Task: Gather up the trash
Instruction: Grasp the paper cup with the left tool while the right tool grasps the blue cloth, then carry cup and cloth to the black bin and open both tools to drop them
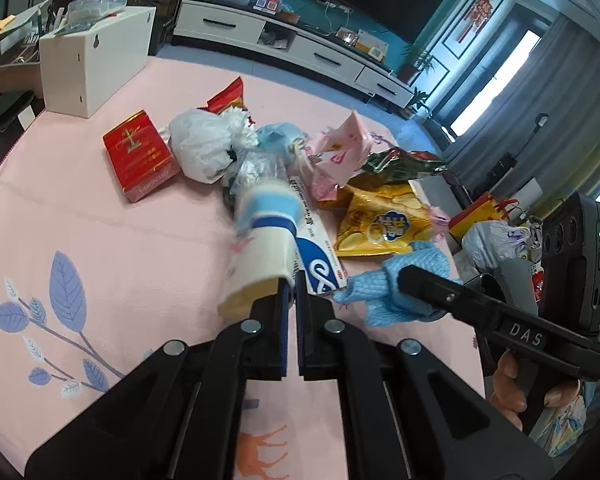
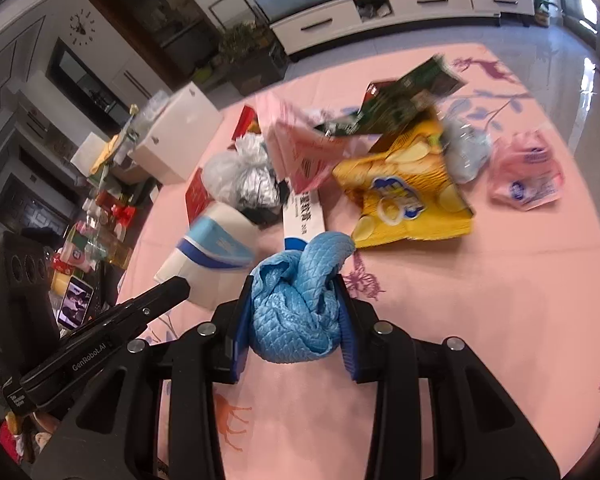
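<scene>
A: Left gripper [image 1: 291,300]?
B: Clamped on a cream-and-blue paper cup [image 1: 260,240], pinched at its rim.
A: Right gripper [image 2: 296,316]?
B: Closed round a balled blue cloth [image 2: 296,300].
A: Trash?
B: Heaped on the pink tablecloth [image 2: 480,300] — yellow chip bag [image 2: 404,196] at one o'clock from the cloth, red box [image 1: 140,156] at ten from the cup.

We see a pink-clothed table [image 2: 480,300]; ahead of the jaws lie a yellow chip bag [image 2: 404,196], red box [image 1: 140,156], possibly tissue wads [image 1: 204,144].
</scene>
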`<action>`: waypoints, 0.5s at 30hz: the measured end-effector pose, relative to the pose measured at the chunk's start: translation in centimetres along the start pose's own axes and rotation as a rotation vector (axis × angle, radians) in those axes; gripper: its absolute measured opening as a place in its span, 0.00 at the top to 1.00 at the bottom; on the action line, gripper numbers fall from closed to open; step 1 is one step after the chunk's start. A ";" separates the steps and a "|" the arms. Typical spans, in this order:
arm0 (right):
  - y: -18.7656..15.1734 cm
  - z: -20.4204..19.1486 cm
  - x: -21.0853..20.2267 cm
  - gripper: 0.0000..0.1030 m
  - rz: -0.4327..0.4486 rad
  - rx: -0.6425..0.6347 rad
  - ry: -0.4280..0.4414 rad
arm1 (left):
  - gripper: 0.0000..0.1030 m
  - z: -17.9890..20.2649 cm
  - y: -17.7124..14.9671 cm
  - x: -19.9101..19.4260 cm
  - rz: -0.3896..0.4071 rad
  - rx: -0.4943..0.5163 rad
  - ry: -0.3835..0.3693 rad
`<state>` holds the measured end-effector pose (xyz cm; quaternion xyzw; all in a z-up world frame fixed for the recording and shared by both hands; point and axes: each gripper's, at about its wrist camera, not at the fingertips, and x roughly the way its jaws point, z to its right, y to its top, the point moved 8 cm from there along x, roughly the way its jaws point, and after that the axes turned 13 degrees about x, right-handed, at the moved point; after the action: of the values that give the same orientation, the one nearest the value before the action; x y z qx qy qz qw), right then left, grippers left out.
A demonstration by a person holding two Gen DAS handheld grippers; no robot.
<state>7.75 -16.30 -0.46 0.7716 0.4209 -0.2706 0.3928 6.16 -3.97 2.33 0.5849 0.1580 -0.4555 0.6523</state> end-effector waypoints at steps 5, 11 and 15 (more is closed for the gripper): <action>0.4 0.2 -1.9 0.63 0.048 0.006 0.003 | 0.96 0.4 0.3 -1.1 0.017 0.001 -0.017; 0.9 0.8 -3.5 0.63 0.091 0.023 -0.008 | 0.96 1.0 0.2 -1.7 0.022 -0.002 -0.029; 1.2 1.5 -5.6 0.63 0.169 0.022 -0.045 | 0.96 2.4 0.3 -2.5 0.046 0.020 -0.029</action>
<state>5.88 -20.38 3.35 0.8025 0.3422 -0.2582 0.4150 4.26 -5.16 4.94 0.5882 0.1304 -0.4505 0.6588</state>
